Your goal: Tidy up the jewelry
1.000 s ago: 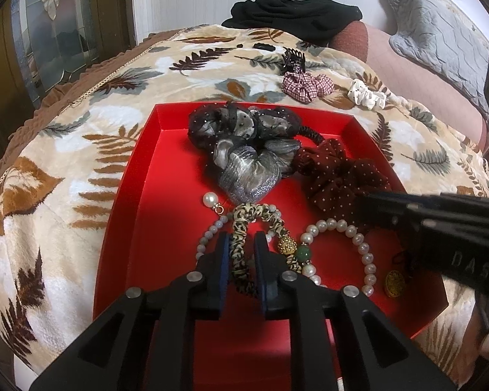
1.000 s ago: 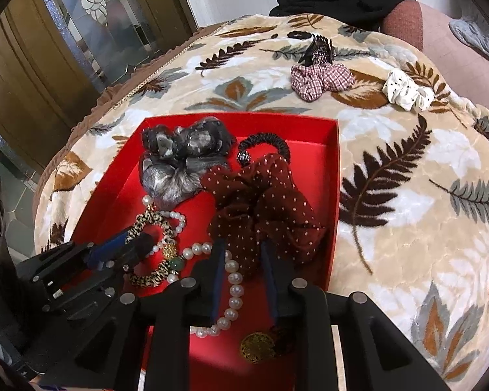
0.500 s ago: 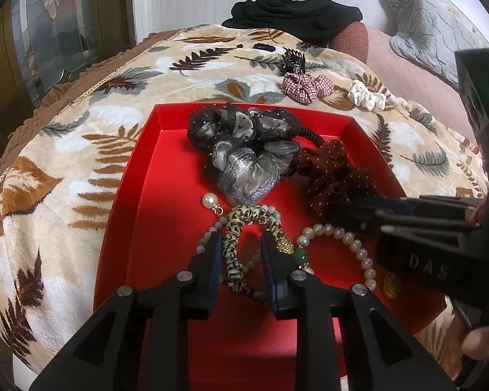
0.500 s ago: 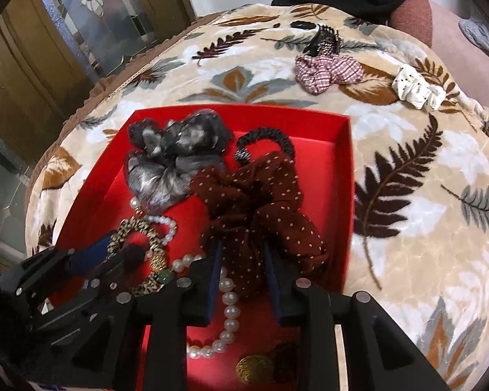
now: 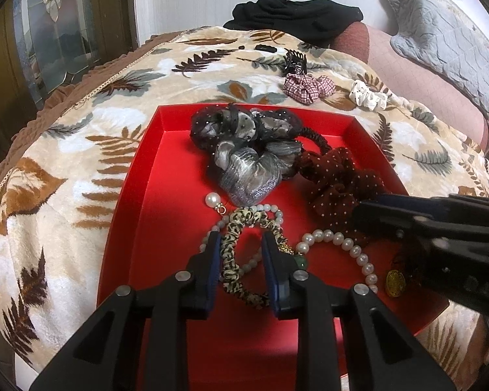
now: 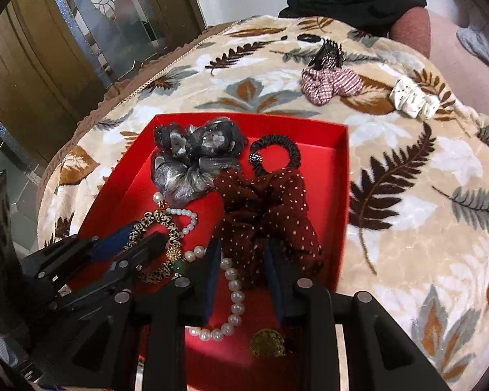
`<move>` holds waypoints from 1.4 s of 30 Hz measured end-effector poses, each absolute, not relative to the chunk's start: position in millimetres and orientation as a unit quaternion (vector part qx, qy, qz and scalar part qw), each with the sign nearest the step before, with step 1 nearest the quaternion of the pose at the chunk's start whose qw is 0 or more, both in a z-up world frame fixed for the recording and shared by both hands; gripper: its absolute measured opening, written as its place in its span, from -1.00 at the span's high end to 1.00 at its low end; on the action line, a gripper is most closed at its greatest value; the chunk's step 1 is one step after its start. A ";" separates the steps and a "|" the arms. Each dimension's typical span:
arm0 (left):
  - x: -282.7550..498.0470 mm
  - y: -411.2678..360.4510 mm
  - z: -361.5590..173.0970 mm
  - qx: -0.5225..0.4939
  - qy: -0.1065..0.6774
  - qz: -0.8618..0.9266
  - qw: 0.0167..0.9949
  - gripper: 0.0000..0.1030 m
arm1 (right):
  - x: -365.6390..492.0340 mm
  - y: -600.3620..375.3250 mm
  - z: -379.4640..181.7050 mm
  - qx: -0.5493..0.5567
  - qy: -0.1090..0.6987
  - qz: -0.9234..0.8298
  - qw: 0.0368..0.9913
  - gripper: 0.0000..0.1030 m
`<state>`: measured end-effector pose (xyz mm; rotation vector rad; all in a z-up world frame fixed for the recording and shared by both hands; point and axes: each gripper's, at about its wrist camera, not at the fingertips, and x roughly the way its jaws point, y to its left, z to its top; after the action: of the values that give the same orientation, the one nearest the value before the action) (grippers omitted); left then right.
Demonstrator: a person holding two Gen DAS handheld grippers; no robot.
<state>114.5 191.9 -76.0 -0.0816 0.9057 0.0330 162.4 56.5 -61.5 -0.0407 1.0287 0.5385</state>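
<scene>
Inside the red tray (image 5: 140,228) on the bed: left gripper (image 5: 241,244) parted, straddling the leopard band (image 5: 231,257); pearl bracelet (image 5: 342,244) just right of it; right gripper (image 6: 241,254) parted too, astride the dotted scrunchie (image 6: 270,215); plaid scrunchie (image 6: 329,84) well beyond, on the blanket (image 6: 407,195).

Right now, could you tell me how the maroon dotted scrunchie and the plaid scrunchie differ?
The maroon scrunchie lies inside the red tray; the plaid scrunchie lies outside it, on the leaf-print blanket. The maroon one is dark with pale dots; the plaid one is red-and-white checked. The open right gripper straddles the maroon one's near edge; no gripper is near the plaid one. Both are gathered fabric.
</scene>
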 end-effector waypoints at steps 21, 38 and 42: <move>64.8 188.0 -41.4 -0.019 0.354 0.074 0.932 -0.40 | 69.4 29.0 -23.2 -0.112 0.394 0.165 0.897 -0.78; 9.3 160.3 -5.5 0.035 0.327 0.130 0.935 -0.93 | 9.0 9.0 2.4 -0.152 0.338 0.134 0.919 -0.79; 2.5 170.2 -3.3 0.044 0.338 0.152 0.928 -0.93 | 3.7 8.6 7.3 -0.154 0.333 0.134 0.921 -0.79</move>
<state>2.5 170.2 -3.3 0.0907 0.6921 0.3125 3.7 8.6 7.3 -0.3160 0.6841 0.2759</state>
